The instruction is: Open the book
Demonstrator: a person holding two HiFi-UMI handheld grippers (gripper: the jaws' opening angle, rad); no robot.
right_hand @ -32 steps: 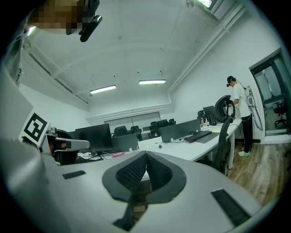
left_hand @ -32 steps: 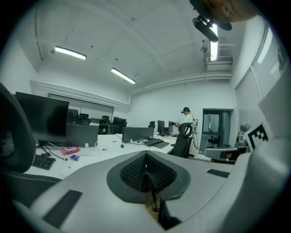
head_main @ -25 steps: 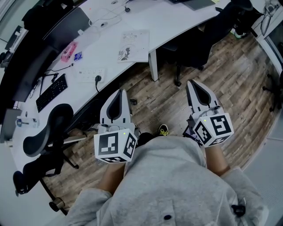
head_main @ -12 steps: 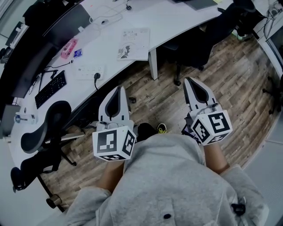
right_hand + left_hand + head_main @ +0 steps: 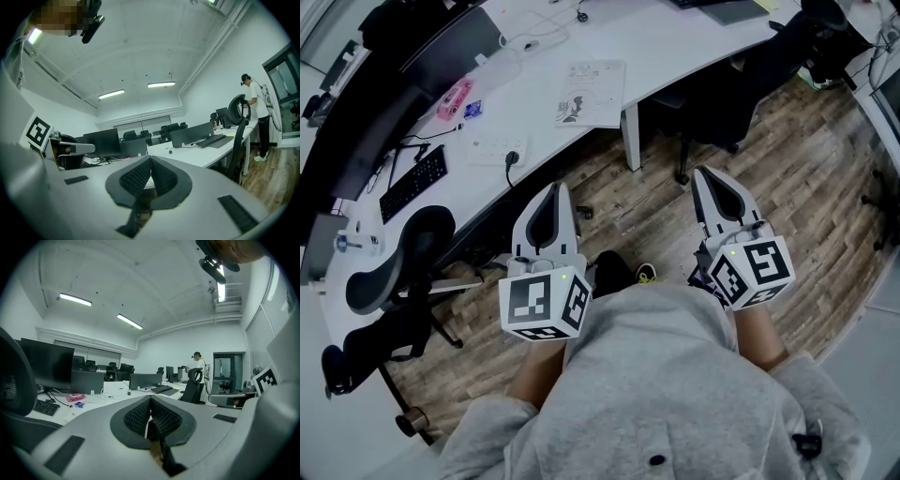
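Observation:
The book [image 5: 592, 94] is a thin white booklet with a drawing on its cover. It lies shut on the white desk [image 5: 675, 37], well ahead of both grippers. My left gripper [image 5: 555, 187] is held near the person's waist over the wooden floor, pointing toward the desk, its jaws shut with nothing between them. My right gripper [image 5: 703, 173] sits level with it on the right, also shut and empty. The left gripper view shows the ribbed pads of that gripper [image 5: 150, 398] meeting at the tip. In the right gripper view the other gripper [image 5: 150, 159] looks the same. I cannot find the book in either gripper view.
A pink packet [image 5: 455, 98], a power strip [image 5: 497, 150] and a keyboard [image 5: 411, 185] lie on the desk left of the book. A black office chair [image 5: 394, 272] stands at the left, another [image 5: 750, 75] under the desk ahead. A person [image 5: 255, 112] stands far off.
Both grippers have stayed almost where they were. The head view has shifted slightly, so the desk and the book sit a little further right and lower in the frame.

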